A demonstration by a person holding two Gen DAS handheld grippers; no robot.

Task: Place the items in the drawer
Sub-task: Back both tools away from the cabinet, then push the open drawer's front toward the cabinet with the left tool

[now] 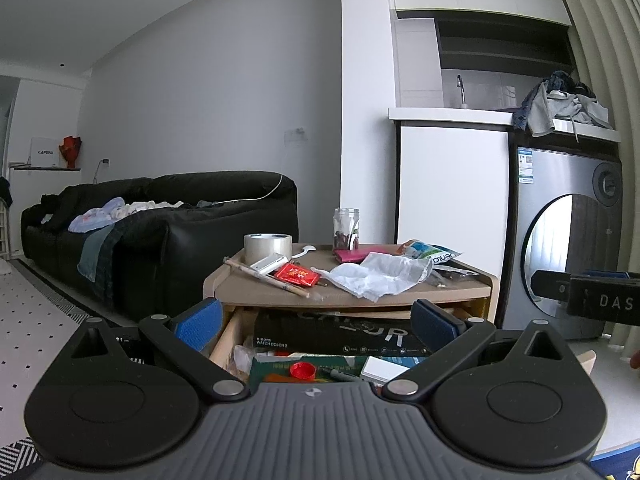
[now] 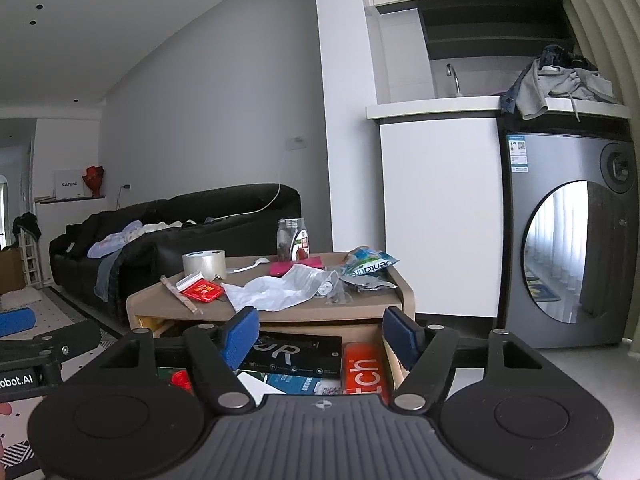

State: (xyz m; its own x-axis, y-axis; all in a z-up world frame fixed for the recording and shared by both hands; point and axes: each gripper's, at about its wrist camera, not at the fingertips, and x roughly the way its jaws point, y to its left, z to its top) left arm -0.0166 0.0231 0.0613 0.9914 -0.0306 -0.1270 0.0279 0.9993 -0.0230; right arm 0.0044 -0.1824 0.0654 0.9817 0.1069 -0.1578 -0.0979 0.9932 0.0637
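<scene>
Showing only rightward: orange case (image 2: 363, 368) in drawer (image 2: 394, 356).

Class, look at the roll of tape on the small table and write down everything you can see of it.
The roll of tape is a wide ring of clear packing tape that looks pale beige and glossy. It lies flat, hollow core facing up, near the table's back left corner. Close in front of it lies a small white box; whether they touch is unclear. A white plastic spoon lies just to its right. Neither hand-held gripper is near it.
</scene>
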